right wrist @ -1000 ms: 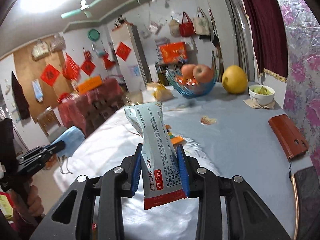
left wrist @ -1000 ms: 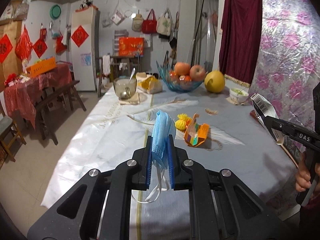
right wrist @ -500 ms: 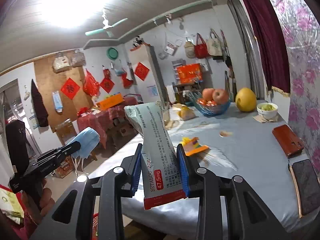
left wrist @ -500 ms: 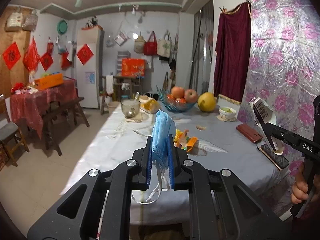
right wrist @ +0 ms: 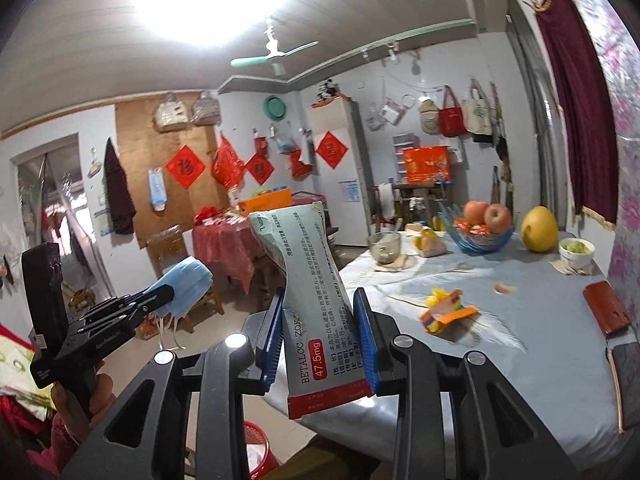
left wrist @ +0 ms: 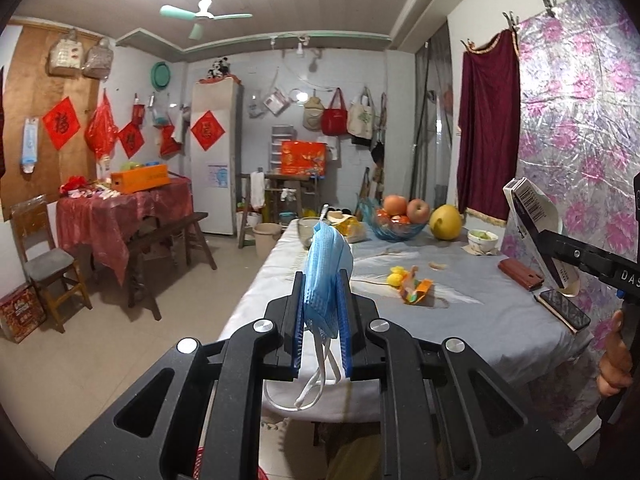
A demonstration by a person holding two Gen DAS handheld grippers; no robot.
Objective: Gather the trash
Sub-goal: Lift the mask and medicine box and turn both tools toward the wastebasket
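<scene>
My left gripper [left wrist: 322,280] is shut on a crumpled blue face mask [left wrist: 326,264], its white ear loops hanging below; it also shows in the right wrist view [right wrist: 186,284]. My right gripper [right wrist: 320,300] is shut on a grey-white medicine box [right wrist: 316,304] with a red end, also seen in the left wrist view [left wrist: 534,216]. Both are held off the near end of the table [left wrist: 472,320]. An orange wrapper [left wrist: 416,290] and yellow scraps [left wrist: 394,279] lie on the table. A red basket [right wrist: 256,452] stands on the floor below.
On the table are a blue fruit bowl [left wrist: 394,230], a pomelo [left wrist: 445,222], a small bowl [left wrist: 483,239], a glass bowl [left wrist: 308,229], a red wallet [left wrist: 520,274] and a phone [left wrist: 564,310]. A bench [left wrist: 168,240] and a chair [left wrist: 44,264] stand at left.
Both grippers have pulled back and up from the table, still holding the mask and the box. The table now looks farther and the ceiling fan shows.
</scene>
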